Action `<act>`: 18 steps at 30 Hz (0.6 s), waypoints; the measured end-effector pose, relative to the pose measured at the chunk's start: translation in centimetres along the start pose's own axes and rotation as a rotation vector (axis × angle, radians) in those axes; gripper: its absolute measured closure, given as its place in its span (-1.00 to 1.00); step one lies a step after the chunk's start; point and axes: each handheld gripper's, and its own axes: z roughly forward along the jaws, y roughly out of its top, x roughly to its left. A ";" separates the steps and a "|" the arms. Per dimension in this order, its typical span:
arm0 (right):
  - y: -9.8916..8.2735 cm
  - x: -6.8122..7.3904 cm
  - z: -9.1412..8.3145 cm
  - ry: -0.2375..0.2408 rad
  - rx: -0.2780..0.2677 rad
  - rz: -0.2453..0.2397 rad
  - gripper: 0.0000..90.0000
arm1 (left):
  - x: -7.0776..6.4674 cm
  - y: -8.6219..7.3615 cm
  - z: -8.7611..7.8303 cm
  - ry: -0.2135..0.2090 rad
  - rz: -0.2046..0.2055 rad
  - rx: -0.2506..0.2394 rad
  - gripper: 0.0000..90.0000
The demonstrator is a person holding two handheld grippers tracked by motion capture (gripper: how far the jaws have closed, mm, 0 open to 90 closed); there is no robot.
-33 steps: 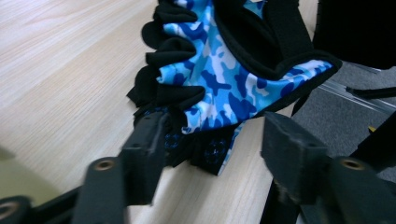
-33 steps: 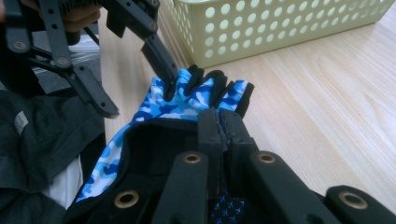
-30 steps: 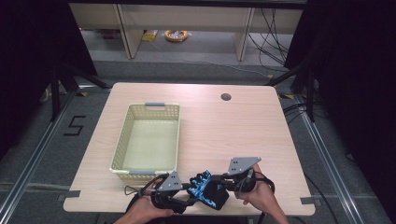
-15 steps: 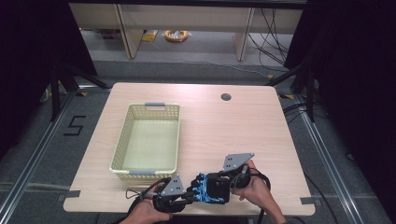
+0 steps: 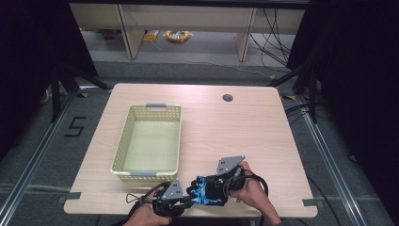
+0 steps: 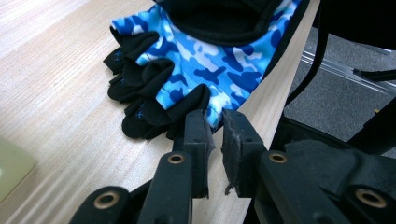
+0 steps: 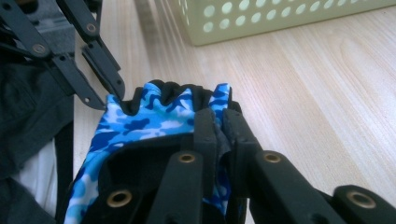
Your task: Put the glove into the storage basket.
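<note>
A blue camouflage glove (image 5: 204, 193) with black finger ends lies at the table's front edge, between my two grippers. In the left gripper view the glove (image 6: 210, 60) spreads ahead, and my left gripper (image 6: 215, 128) is shut with the glove's blue edge pinched at its jaw tips. My left gripper (image 5: 192, 197) comes at the glove from the left. My right gripper (image 7: 219, 121) holds the black cuff of the glove (image 7: 140, 126) between its pads. Its jaws have just been opening slightly, with the fabric still between them. It (image 5: 214, 186) sits at the glove's right end.
A pale yellow perforated basket (image 5: 121, 141) stands on the left half of the wooden table (image 5: 244, 127), just behind the grippers; its wall (image 7: 280, 23) is close ahead in the right gripper view. A round cable hole (image 5: 227, 98) lies at the back.
My left gripper's jaws have closed on the glove's edge. The right hand has shifted slightly left with the glove.
</note>
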 end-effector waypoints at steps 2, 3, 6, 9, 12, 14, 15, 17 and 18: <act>0.1 0.1 0.1 0.005 0.002 -0.024 0.97 | 0.0 0.0 0.0 0.006 0.003 -0.002 0.76; 0.2 0.1 0.0 0.014 -0.003 -0.028 0.98 | 0.0 0.0 0.0 0.007 0.002 -0.004 0.76; 0.6 0.4 -0.2 0.023 -0.029 -0.019 0.99 | -0.3 0.2 -0.2 0.000 0.001 -0.018 0.78; 1.3 0.7 -0.3 0.014 -0.020 -0.046 0.99 | -0.3 0.4 -0.7 -0.002 0.003 -0.023 0.78; 1.9 0.6 -0.2 0.019 -0.024 -0.072 0.99 | 0.0 0.4 -0.8 0.012 0.030 -0.024 0.77; 2.1 0.6 -0.5 0.042 -0.035 -0.045 1.00 | -0.2 0.4 -0.8 0.007 -0.007 -0.034 0.76; 2.3 0.6 -0.6 0.045 -0.048 -0.031 1.00 | -0.2 0.4 -0.9 -0.003 -0.008 -0.038 0.76; 2.6 0.6 -0.8 0.061 -0.078 -0.045 1.00 | -0.3 0.5 -1.0 0.000 -0.022 -0.054 0.76; 2.7 0.6 -1.0 0.065 -0.084 -0.043 1.00 | -0.2 0.6 -1.2 0.002 -0.011 -0.051 0.76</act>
